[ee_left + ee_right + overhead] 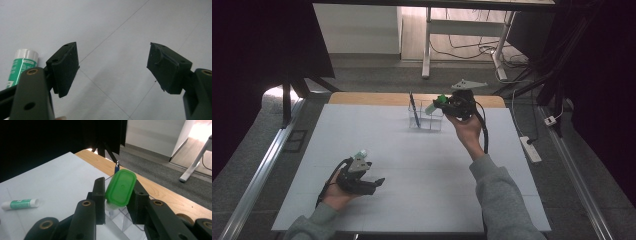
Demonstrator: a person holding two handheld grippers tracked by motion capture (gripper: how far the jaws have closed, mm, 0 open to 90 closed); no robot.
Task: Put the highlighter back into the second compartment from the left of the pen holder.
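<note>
right gripper (446,102), clamped on our green-capped tube (120,188), seems to hover right above the clear holder (426,121), tube axis tilted; left gripper (373,183) gapes empty.

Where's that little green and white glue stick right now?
The glue stick lies flat on the white table, near its left side in the high view, just beyond the open left gripper.
</note>
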